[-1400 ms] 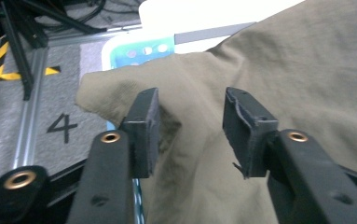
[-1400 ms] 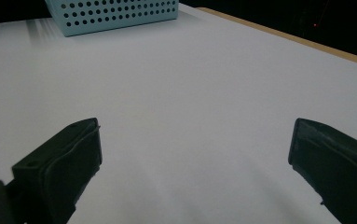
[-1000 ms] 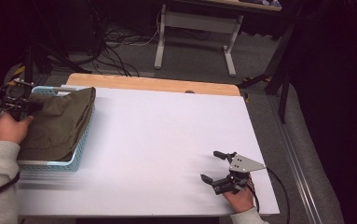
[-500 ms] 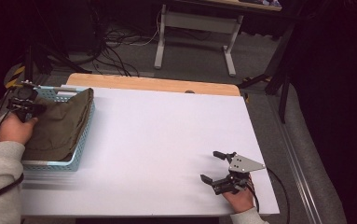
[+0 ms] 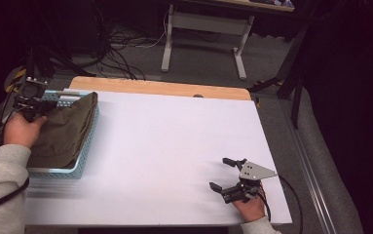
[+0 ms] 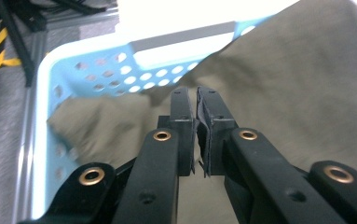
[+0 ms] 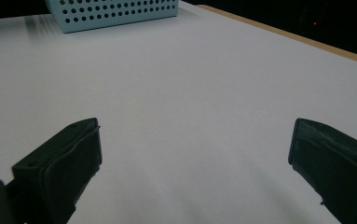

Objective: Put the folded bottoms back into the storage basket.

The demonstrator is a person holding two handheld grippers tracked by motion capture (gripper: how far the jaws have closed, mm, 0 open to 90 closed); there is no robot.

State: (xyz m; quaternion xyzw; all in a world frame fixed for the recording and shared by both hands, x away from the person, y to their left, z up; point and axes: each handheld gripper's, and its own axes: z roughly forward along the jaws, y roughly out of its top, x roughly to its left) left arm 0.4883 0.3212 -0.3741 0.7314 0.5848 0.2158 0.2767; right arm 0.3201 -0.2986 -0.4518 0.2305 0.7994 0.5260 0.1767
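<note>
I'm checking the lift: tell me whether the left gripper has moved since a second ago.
Yes. The left gripper has shifted toward the basket's far corner in the high view, jaws just closing, nearly shut over the cloth.

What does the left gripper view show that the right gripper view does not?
Left gripper view: the inside of the light blue basket, an olive cloth lying in it and over its rim, and the left gripper with its jaws closed, apparently on a fold of that cloth. Right gripper view: the right gripper with jaws wide apart over the bare white table, and the wooden edge. Shared: the perforated basket.
</note>
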